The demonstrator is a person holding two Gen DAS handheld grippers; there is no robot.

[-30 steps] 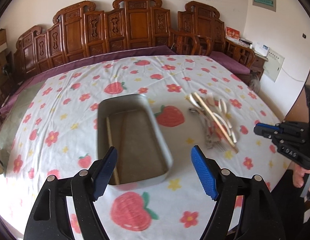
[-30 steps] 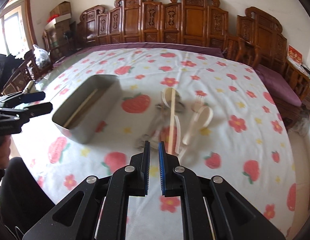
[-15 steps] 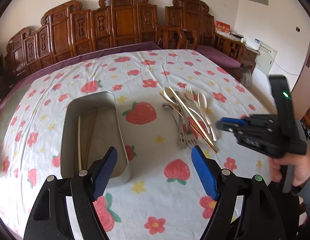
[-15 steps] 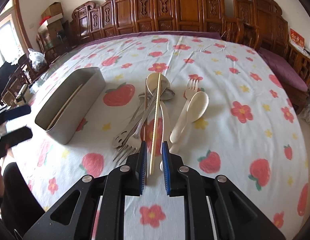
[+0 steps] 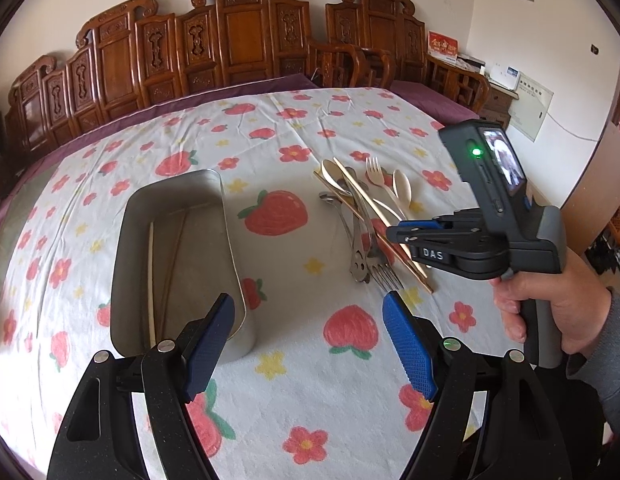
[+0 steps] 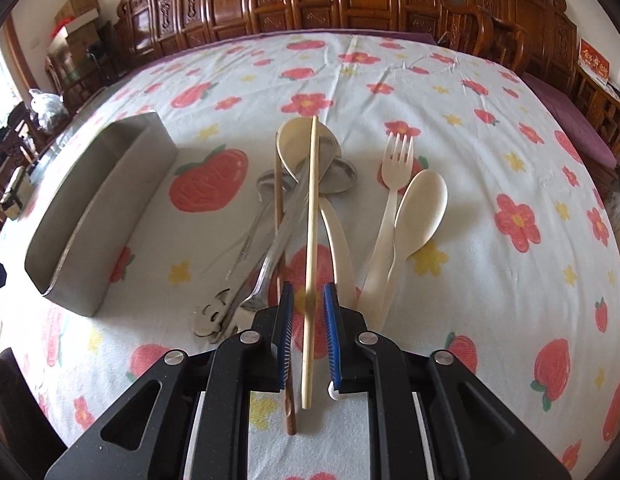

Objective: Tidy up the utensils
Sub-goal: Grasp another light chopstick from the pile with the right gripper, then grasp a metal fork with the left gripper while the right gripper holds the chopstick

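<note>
Utensils lie in a loose heap toward the right side of the worktop [image 5: 270,380], on the strawberry-and-flower cloth. Your right gripper [image 6: 308,312] points down at the near end of that heap, and its jaws straddle a pale bamboo chopstick [image 6: 311,216] with a slim gap on each side, so they are parted and not pressing on it. That chopstick runs away from you across a cream spoon [image 6: 298,140] and two steel spoons [image 6: 337,176]. A darker chopstick [image 6: 277,200] lies just left of it, its near tip under the left jaw. Steel handles, one with a smiling-face end [image 6: 210,316], fan out to the left. A cream fork [image 6: 393,184] and a second cream spoon [image 6: 419,208] lie side by side to the right, touching along their handles.

Your left gripper [image 5: 306,340] hovers over the near edge with its jaws spread wide and nothing between them. Just beyond its left jaw sits the metal tin [image 5: 122,280], a long open box well apart from the heap, with one light chopstick [image 5: 150,280] lying along its floor. Your right hand [image 5: 549,312] grips the right gripper's handle.
</note>
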